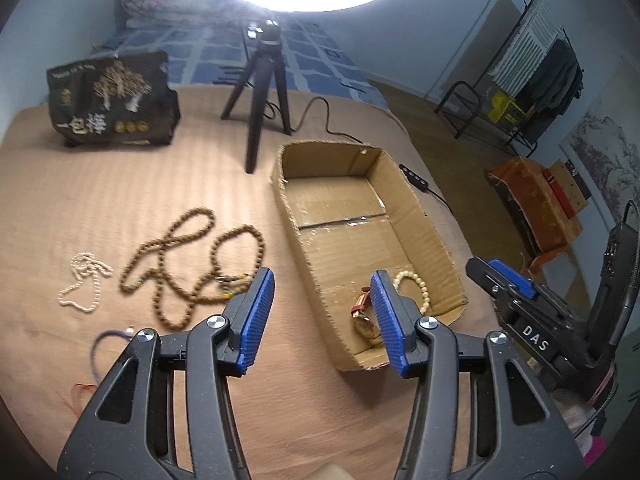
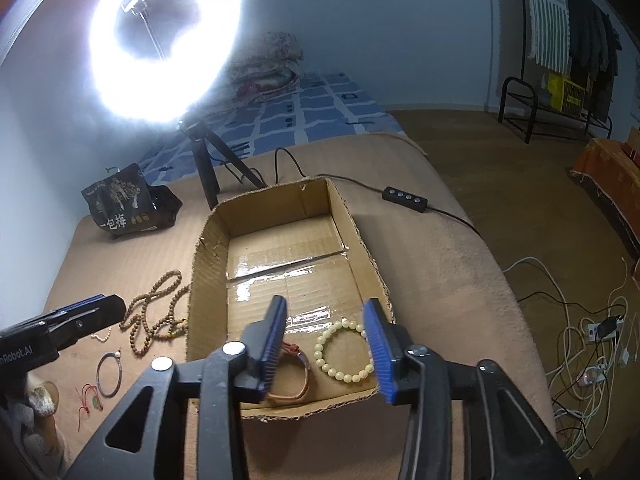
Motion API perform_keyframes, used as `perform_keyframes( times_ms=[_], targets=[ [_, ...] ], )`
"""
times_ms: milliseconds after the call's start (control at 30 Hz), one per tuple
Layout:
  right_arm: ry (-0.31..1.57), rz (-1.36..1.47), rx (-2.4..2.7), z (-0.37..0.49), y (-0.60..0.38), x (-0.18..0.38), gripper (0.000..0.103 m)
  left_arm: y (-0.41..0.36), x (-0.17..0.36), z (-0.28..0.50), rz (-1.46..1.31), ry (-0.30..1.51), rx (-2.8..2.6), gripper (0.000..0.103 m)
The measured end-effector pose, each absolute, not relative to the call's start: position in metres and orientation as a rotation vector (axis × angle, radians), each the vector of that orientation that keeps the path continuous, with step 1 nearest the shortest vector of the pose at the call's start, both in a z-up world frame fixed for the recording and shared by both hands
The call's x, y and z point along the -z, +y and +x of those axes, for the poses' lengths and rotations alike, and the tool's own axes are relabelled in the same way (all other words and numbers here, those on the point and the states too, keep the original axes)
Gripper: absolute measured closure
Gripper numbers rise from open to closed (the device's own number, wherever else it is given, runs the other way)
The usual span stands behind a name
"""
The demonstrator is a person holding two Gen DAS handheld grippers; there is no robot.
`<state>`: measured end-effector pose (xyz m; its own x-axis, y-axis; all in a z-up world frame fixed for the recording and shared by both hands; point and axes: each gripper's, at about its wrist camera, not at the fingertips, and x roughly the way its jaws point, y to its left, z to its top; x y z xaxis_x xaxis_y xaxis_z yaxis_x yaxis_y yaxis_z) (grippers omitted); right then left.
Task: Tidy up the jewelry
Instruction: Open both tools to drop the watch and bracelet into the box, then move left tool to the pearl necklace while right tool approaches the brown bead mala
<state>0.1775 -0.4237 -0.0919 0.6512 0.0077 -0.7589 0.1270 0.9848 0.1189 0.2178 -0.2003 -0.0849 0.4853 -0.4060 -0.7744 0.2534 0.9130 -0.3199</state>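
An open cardboard box point(image 1: 416, 208) point(image 2: 360, 236) lies on the tan blanket. Inside at its near end lie a cream bead bracelet point(image 2: 344, 350) point(image 1: 420, 286) and a brown strap watch point(image 2: 298, 376) point(image 1: 362, 316). Left of the box lie long brown bead necklaces point(image 1: 188, 264) point(image 2: 154, 320), a small white pearl strand point(image 1: 82, 280), a thin purple bangle point(image 1: 108, 340) point(image 2: 109, 374) and a red cord charm point(image 2: 90, 400). My left gripper point(image 1: 322, 308) is open and empty, above the box's near left wall. My right gripper point(image 2: 326, 334) is open and empty over the box's near end.
A ring light on a black tripod point(image 1: 260, 96) point(image 2: 208, 168) stands behind the box, its cable and switch point(image 2: 404, 194) trailing right. A dark printed bag point(image 1: 112, 100) point(image 2: 124, 204) sits at the back left. The bed edge drops to the floor on the right.
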Motion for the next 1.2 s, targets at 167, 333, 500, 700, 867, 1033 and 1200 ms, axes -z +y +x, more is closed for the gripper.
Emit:
perform_keyframes(
  times_ms=[167,333,500,700,867,1033,1200],
  targets=[
    [0.841,0.151,0.052,0.170,-0.415,0.081,0.047,-0.176,0.072,0.214,-0.195,0.961,0.374,0.052],
    [0.819,0.139,0.034,0.163,-0.404,0.069,0.035,-0.148,0.061,0.210,-0.183,0.935,0.323,0.052],
    [0.788,0.139,-0.014,0.159,-0.383,0.055,0.023,-0.111,0.053,0.203,-0.146,0.922,0.284,0.047],
    [0.798,0.095,-0.110,0.165,-0.340,0.055,0.016,-0.055,0.064,0.197,-0.144,0.947,0.232,0.047],
    [0.854,0.056,-0.174,0.178,-0.300,0.072,0.013,-0.015,0.076,0.201,-0.166,0.959,0.170,0.047],
    [0.901,0.014,-0.204,0.188,-0.271,0.095,0.013,0.001,0.095,0.210,-0.170,0.996,0.143,0.047],
    [0.968,-0.011,-0.239,0.202,-0.245,0.120,0.013,0.005,0.107,0.217,-0.159,1.018,0.144,0.047]
  ],
)
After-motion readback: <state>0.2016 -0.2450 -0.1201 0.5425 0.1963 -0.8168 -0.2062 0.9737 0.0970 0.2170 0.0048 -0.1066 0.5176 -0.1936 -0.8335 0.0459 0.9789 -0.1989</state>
